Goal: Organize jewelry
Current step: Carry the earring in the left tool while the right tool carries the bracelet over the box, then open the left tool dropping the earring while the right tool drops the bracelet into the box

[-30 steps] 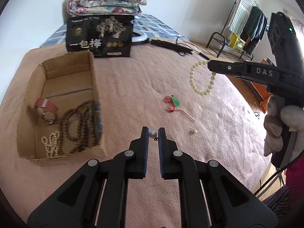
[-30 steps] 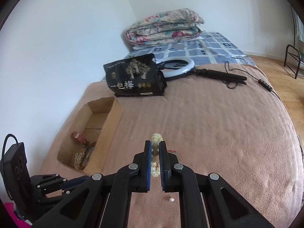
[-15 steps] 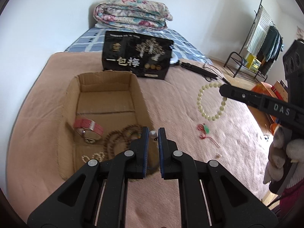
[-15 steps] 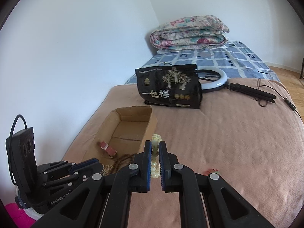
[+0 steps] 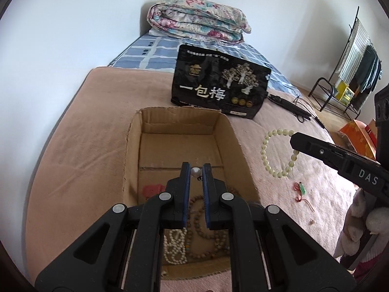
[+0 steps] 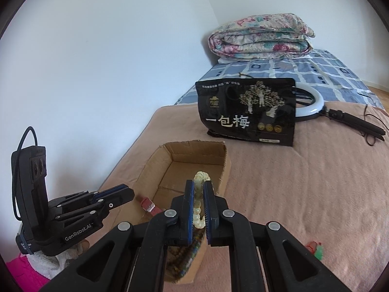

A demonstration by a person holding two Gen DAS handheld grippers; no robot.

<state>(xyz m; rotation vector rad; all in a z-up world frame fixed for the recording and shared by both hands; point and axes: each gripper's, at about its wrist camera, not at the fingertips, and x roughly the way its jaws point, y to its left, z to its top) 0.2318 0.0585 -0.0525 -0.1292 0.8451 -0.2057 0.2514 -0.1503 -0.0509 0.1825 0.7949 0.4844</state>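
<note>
My left gripper [image 5: 195, 170] is shut on a small pearl earring [image 5: 196, 171] and holds it above the open cardboard box [image 5: 132, 146]. Inside the box lie brown bead strings [image 5: 216, 233], a white pearl bracelet [image 5: 173, 245] and a red strap [image 5: 152, 191]. My right gripper [image 6: 198, 189] is shut on a pale green bead bracelet [image 6: 201, 177], which hangs in the air to the right of the box in the left wrist view [image 5: 266, 155]. The box also shows in the right wrist view [image 6: 194, 153]. A red cord with a green charm [image 5: 301, 191] lies on the pink blanket.
A black snack bag [image 5: 218, 90] stands right behind the box. A folded floral quilt [image 5: 197, 22] lies at the far end of the bed. A ring light with its cable [image 6: 313, 107] lies behind the bag. A small pearl [image 5: 311, 222] lies on the blanket.
Both grippers have moved left toward the box. The left gripper with the earring now hangs over the box's inside, and the right gripper with the bracelet is close to the box's right wall.
</note>
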